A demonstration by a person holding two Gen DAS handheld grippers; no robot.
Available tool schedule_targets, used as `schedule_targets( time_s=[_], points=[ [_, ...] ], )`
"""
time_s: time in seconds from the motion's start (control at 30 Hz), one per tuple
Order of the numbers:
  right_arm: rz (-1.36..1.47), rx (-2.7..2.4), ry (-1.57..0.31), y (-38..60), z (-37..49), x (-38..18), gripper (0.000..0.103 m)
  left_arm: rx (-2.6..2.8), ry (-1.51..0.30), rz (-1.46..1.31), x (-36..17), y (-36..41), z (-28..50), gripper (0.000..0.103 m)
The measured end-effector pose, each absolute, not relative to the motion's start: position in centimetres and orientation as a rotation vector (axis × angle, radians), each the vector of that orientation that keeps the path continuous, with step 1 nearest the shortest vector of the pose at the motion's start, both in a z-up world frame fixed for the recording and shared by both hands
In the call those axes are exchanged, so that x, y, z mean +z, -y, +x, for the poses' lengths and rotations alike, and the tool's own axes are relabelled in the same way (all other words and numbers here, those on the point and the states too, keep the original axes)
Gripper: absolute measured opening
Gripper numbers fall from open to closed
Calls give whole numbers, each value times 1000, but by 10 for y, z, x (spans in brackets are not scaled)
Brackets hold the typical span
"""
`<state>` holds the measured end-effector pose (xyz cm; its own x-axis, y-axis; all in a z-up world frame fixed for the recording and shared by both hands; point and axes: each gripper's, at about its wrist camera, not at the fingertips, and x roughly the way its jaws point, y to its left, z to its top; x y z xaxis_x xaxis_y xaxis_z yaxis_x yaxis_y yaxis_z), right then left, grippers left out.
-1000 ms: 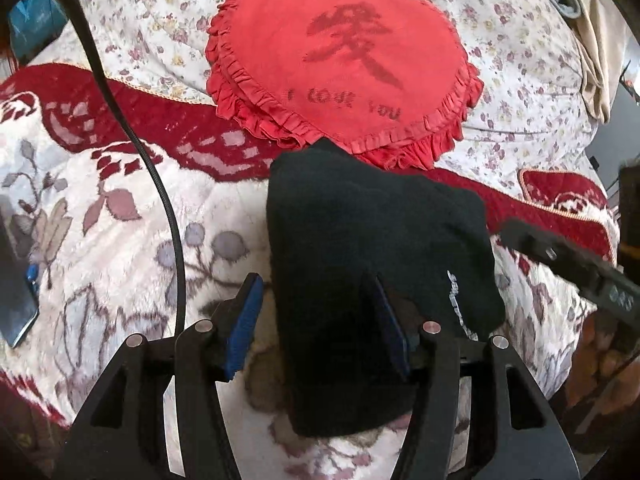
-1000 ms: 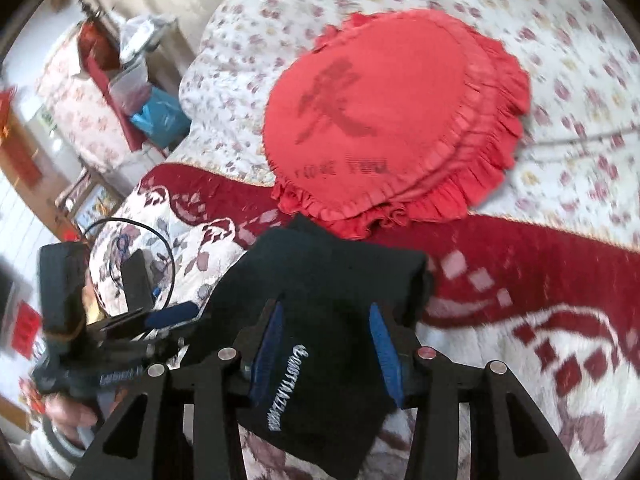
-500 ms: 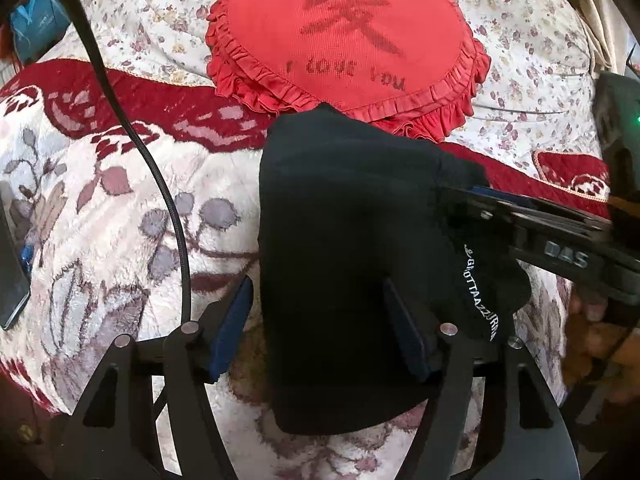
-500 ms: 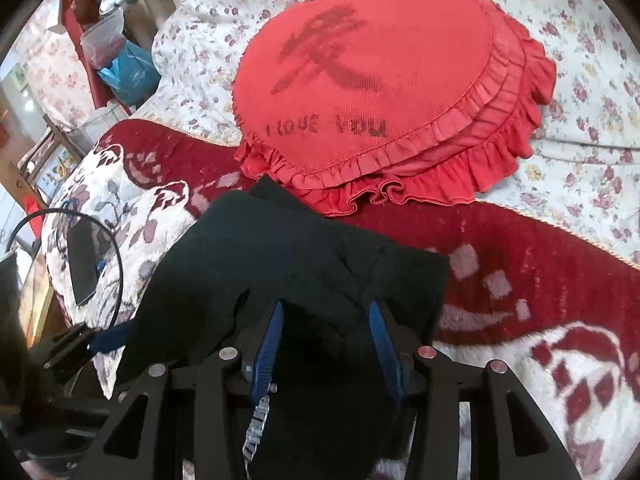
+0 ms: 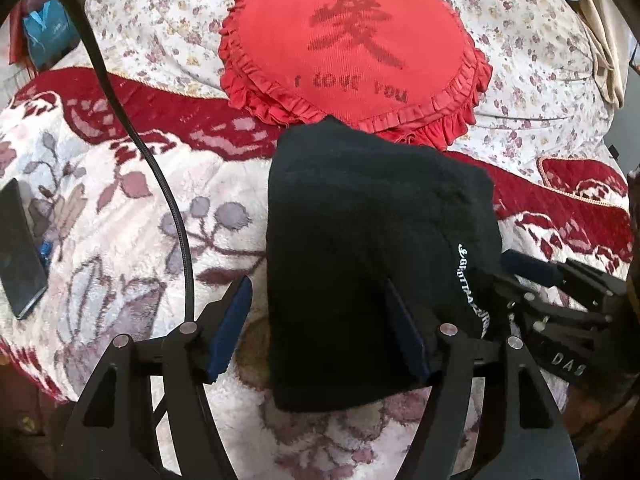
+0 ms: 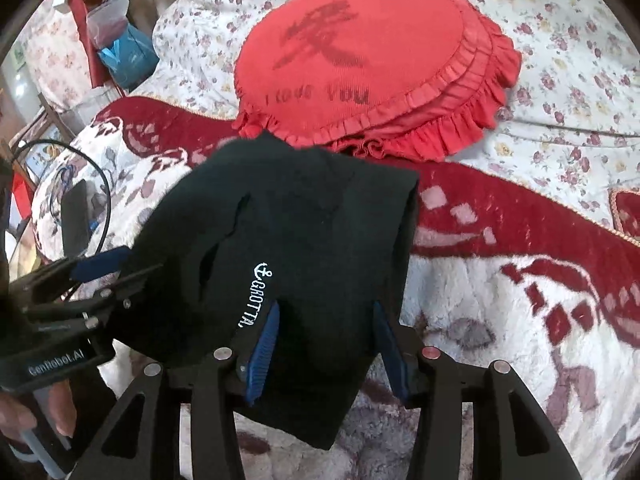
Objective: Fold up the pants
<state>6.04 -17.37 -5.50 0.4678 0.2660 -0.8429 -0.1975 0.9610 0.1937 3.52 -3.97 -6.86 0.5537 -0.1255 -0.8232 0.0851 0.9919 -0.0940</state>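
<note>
floral blanket [image 5: 120, 240], black pants [image 5: 360, 240], left fingers [image 5: 228, 332] spread loose, right fingers [image 6: 262, 356] opening astride pants, grip unclear

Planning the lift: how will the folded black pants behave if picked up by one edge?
The black pants look soft and thick, so probably floppy; the fold would likely fall open. Their fuzzy knit probably grips rather than slips. Nothing suggests fragility.
</note>
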Motion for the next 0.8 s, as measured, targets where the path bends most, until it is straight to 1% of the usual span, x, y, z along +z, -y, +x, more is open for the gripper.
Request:
schedule_targets(
  time_s=[0.3,0.43,0.8],
  points=[
    [85,282,-959,169,47,-20,49,-69,-916,-20,-46,30,19,68],
    [89,291,-944,165,41,-12,50,-43,-874,3,-36,30,9,69],
    [90,303,-942,159,29,-5,50,-23,-846,12,-26,25,-9,69]
  ],
)
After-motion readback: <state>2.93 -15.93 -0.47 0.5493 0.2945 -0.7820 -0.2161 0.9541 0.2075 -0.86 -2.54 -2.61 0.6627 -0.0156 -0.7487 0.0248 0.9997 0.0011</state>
